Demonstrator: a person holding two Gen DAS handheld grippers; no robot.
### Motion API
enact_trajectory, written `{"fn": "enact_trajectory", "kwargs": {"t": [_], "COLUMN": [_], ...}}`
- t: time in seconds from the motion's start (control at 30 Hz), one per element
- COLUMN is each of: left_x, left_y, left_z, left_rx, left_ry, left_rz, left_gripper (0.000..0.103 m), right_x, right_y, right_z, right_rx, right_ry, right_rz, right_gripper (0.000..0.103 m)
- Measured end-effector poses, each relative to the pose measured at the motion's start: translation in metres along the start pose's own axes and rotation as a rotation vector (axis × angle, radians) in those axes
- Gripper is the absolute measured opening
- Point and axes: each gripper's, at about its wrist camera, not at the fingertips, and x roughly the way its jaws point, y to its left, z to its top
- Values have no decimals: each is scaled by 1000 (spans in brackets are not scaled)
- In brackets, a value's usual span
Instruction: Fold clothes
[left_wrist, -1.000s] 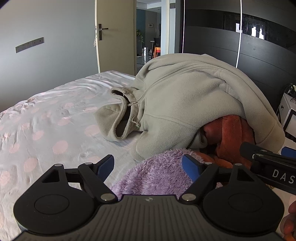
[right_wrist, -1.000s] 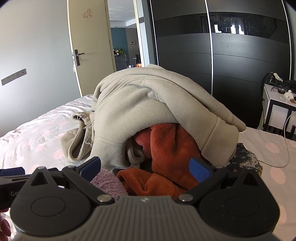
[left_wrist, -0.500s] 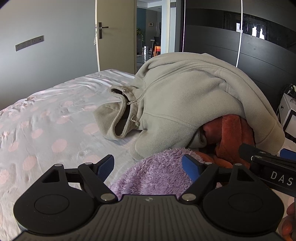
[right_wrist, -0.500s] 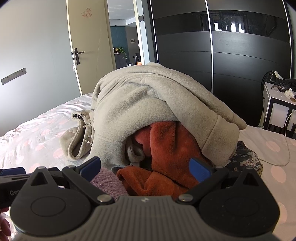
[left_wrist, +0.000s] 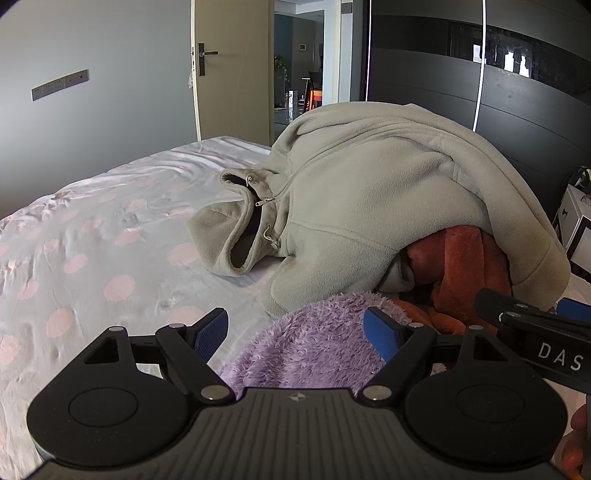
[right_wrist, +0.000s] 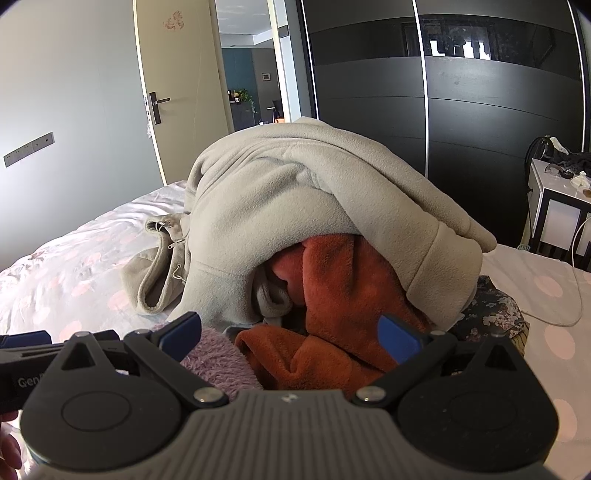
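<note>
A heap of clothes sits on the bed, near its right side, and nothing in it has been folded yet. On top is a grey fleece jacket, its collar and zip spilling down to the left onto the sheet. An orange fleece shows under its right edge, a purple fluffy garment lies at the near foot of the heap, and a dark flowered cloth peeks out on the far right. The left gripper has its fingers well apart and holds nothing; the purple garment lies straight ahead between them, just below the blue pads. The right gripper is also spread wide and empty, with the orange fleece filling the gap ahead of it and the purple one under its left finger. The two grippers sit side by side, near each other. The purple garment looks like the easiest first pick, and the left gripper is the better placed for it. The jacket's long axis runs left to right across the heap, so pulling it off would likely need both grippers.
</note>
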Motion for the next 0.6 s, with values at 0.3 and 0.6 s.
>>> {"fn": "enact_trajectory", "kwargs": {"t": [0.3, 0.6], "left_x": [1, -8], "left_y": [2, 2], "left_z": [-1, 2], "left_rx": [-4, 26], "left_ry": [6, -80], "left_rz": [-3, 23], "left_gripper": [81, 81], "right_x": [1, 1], "right_y": [1, -3], "right_z": [-1, 0], "right_rx": [-3, 21], "right_ry": [4, -20], "right_rz": [8, 106], "right_gripper": [102, 102]}}
